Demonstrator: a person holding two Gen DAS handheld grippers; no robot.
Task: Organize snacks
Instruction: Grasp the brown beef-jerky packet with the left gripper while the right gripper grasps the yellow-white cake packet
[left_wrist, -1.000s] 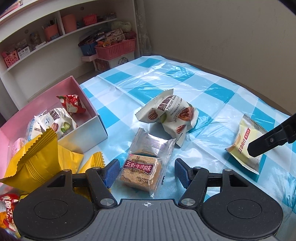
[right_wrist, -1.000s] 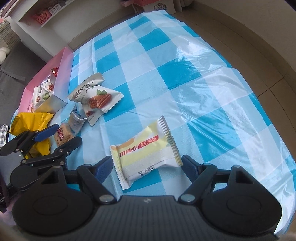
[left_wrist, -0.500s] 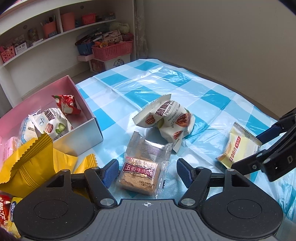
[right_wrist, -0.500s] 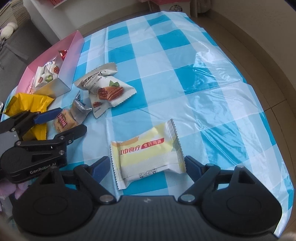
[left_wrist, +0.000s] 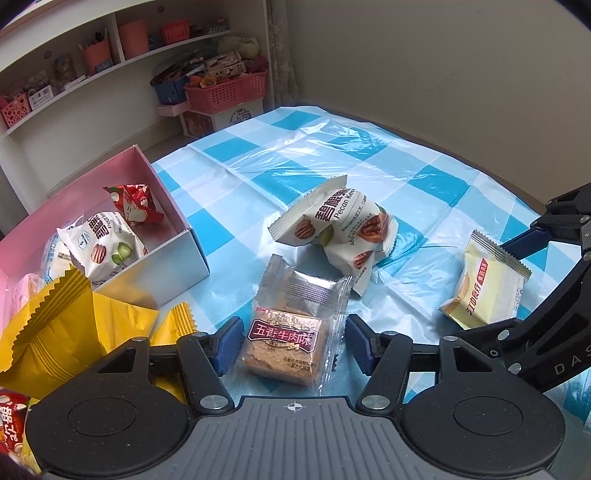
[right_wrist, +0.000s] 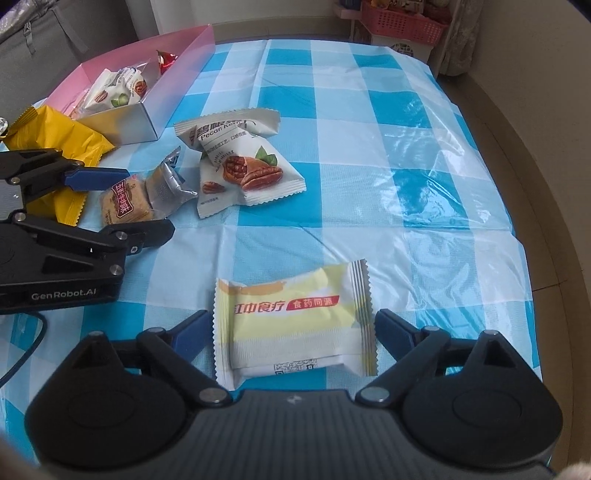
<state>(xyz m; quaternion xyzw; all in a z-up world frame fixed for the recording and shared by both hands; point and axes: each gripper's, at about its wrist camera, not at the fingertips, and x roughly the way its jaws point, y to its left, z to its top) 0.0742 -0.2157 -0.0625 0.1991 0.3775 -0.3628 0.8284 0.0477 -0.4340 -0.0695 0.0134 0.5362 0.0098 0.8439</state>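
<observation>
My left gripper (left_wrist: 291, 341) is open, its blue pads on either side of a clear-wrapped beef cake snack (left_wrist: 284, 345) lying on the checked cloth; the same snack shows in the right wrist view (right_wrist: 125, 203). My right gripper (right_wrist: 291, 334) is open around a yellow-and-white snack packet (right_wrist: 295, 321), which the left wrist view (left_wrist: 487, 284) also shows. Two white pecan packets (left_wrist: 340, 232) lie between them. A pink box (left_wrist: 122, 184) at the left holds several snacks.
Yellow packets (left_wrist: 62, 325) lie beside the pink box's near end. The blue-and-white checked cloth (right_wrist: 369, 147) covers the table, whose edge curves round at the right. Shelves with pink baskets (left_wrist: 225, 88) stand behind the table.
Both grippers have moved lower and closer over their snacks, so each packet now sits between open pads. The right gripper has swung to face the pink box more.
</observation>
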